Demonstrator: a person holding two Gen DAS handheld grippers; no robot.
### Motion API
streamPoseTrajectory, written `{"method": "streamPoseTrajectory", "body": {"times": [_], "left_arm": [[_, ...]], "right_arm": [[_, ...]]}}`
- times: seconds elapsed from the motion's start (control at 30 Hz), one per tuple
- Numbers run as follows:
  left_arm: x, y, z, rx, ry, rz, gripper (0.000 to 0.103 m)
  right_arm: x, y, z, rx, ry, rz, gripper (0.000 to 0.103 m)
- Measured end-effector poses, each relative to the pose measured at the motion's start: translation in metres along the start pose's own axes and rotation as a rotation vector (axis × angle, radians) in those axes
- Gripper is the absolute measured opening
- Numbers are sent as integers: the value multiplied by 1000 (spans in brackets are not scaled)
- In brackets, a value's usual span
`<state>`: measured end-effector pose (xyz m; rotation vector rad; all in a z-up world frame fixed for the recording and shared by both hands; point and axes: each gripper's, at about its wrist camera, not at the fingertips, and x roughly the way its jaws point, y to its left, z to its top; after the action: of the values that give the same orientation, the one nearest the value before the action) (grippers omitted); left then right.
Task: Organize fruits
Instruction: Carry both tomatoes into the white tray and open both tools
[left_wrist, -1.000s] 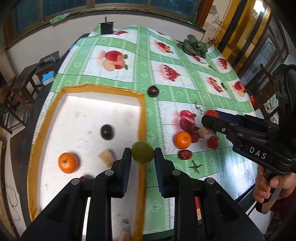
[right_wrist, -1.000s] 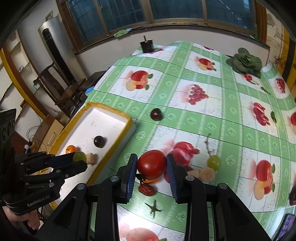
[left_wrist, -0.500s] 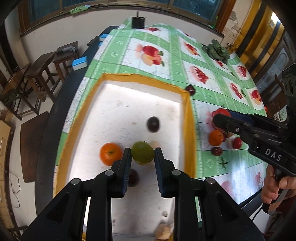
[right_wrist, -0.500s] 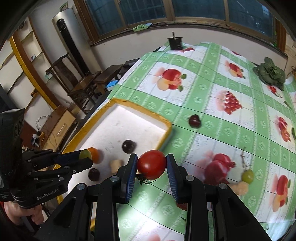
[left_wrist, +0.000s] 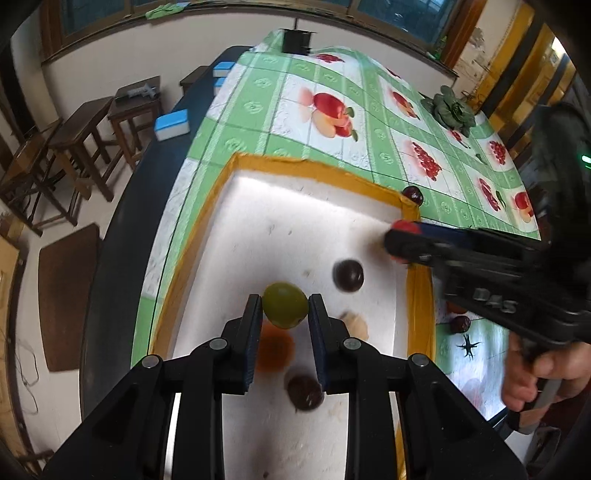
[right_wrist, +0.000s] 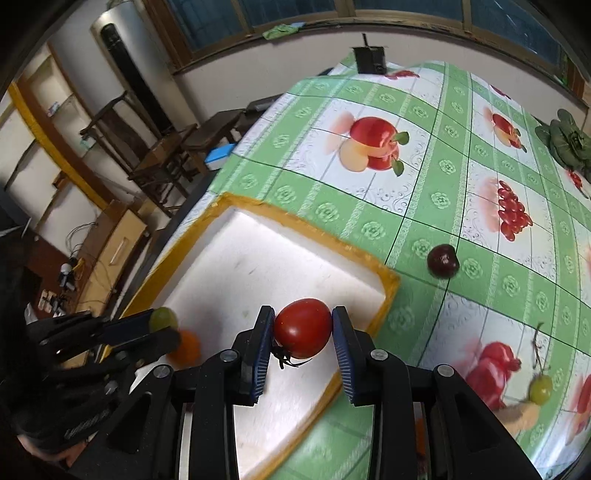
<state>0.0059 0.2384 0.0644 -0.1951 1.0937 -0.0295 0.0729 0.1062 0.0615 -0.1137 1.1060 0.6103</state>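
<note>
Left tool (left_wrist: 285, 320) grips green fruit (left_wrist: 285, 305), right tool (right_wrist: 303, 334) grips tomato (right_wrist: 303, 328), both above tray (left_wrist: 410, 212). You're mid-delivery; next, lower and release inside.

Both hand-held grippers (left_wrist: 285, 310) (right_wrist: 303, 332) clamped, loaded.

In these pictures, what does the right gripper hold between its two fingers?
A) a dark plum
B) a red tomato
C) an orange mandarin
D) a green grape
B: in the right wrist view the right gripper is closed on a red tomato above the white tray, while the green grape sits in the left gripper.
</note>
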Motion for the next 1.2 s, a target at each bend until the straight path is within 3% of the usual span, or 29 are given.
{"method": "streamPoseTrajectory", "body": {"times": [0.23, 0.43, 0.8, 0.87, 0.97, 1.2], "left_arm": [[32, 0, 22, 58, 68, 11, 23], [53, 5, 29, 69, 112, 18, 23], [55, 3, 31, 67, 99, 14, 24], [55, 3, 30, 60, 96, 6, 37], [51, 5, 31, 32, 80, -2, 48], [33, 0, 28, 15, 34, 0, 53]], "right_arm": [[28, -9, 5, 59, 26, -30, 32], [38, -1, 6, 7, 26, -55, 33], [48, 5, 11, -26, 33, -68, 34], [46, 4, 11, -21, 34, -64, 34], [40, 2, 11, -15, 22, -66, 38], [5, -7, 11, -1, -55, -53, 44]]}}
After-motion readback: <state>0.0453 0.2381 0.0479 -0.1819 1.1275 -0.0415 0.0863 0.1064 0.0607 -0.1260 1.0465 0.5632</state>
